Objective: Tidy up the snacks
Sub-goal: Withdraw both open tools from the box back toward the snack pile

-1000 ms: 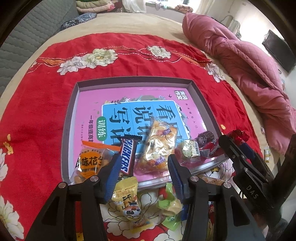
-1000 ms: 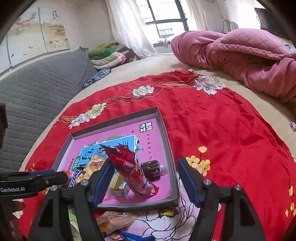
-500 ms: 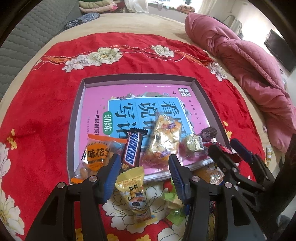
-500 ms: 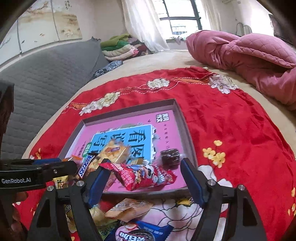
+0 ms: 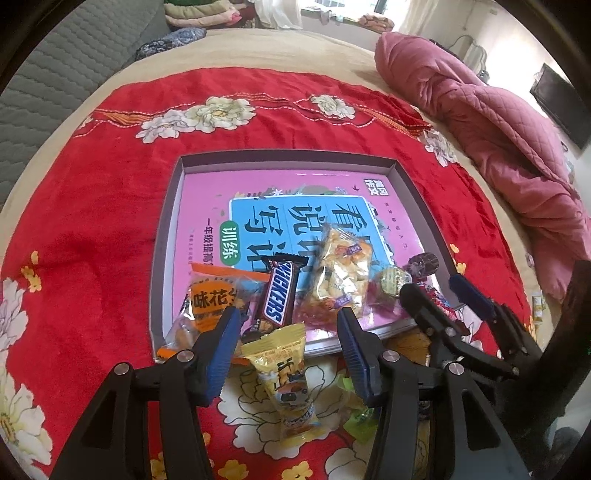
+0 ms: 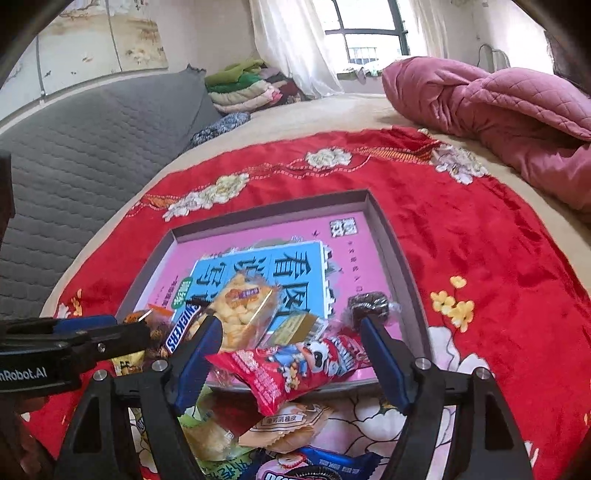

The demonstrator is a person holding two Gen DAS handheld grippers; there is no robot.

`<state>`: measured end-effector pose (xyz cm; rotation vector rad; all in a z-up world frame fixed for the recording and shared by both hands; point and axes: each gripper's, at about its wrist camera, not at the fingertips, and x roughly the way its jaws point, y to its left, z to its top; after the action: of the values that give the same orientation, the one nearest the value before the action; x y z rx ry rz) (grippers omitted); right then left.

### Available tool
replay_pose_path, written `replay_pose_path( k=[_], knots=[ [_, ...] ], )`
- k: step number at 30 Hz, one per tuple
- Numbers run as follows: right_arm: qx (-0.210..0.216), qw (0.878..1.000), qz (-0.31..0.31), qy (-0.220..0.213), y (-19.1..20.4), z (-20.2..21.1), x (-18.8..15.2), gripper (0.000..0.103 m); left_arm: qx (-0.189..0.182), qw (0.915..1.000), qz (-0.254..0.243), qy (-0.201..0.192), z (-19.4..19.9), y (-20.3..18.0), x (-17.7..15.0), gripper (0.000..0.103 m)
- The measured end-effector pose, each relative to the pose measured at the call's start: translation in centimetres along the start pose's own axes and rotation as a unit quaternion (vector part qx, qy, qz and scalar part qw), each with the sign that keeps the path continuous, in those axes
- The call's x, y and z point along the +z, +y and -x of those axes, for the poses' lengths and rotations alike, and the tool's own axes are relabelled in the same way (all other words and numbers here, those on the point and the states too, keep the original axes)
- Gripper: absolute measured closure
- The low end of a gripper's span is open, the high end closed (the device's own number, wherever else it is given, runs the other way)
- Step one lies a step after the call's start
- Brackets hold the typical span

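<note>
Lying across the tray's (image 6: 400, 266) near rim, the red snack packet (image 6: 291, 369) sits free between the parted right gripper (image 6: 291, 363).
Left gripper (image 5: 288, 336) hovers parted over a yellow packet (image 5: 284, 373) on the red cloth (image 5: 92, 221), gripping nothing.

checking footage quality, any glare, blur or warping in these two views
Left wrist view: strong fisheye bending of the tray, dark corners, snickers bar sharp. Right wrist view: window blown out, red snack bag a little soft, tray edges curved.
</note>
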<state>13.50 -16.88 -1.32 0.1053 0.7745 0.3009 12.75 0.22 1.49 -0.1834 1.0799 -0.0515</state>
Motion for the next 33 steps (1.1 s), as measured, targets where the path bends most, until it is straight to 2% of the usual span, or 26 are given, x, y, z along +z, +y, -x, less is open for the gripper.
replay_pose_path(
  k=[3,12,19,23,33],
  knots=[
    [-0.003,1.0,0.0,-0.011,-0.1,0.7,0.2,0.021,0.0,1.0,-0.001,-0.005,0.5,0.1,-0.1,0.047],
    [-0.011,0.999,0.003,-0.031,-0.1,2.5,0.4,0.02,0.006,0.9997,-0.005,-0.022,2.0,0.4,-0.4,0.046],
    [-0.011,0.999,-0.019,-0.05,-1.3,5.5,0.4,0.019,0.012,0.9993,-0.011,-0.033,3.2,0.6,-1.0,0.046],
    [-0.007,0.998,-0.039,-0.046,-1.9,6.5,0.5,0.014,0.009,0.9993,-0.012,-0.035,3.9,0.8,-1.4,0.046],
    [-0.027,0.997,-0.07,-0.013,-3.0,7.9,-0.8,0.014,-0.003,0.9996,-0.013,-0.026,4.9,1.2,-2.9,0.045]
  ],
)
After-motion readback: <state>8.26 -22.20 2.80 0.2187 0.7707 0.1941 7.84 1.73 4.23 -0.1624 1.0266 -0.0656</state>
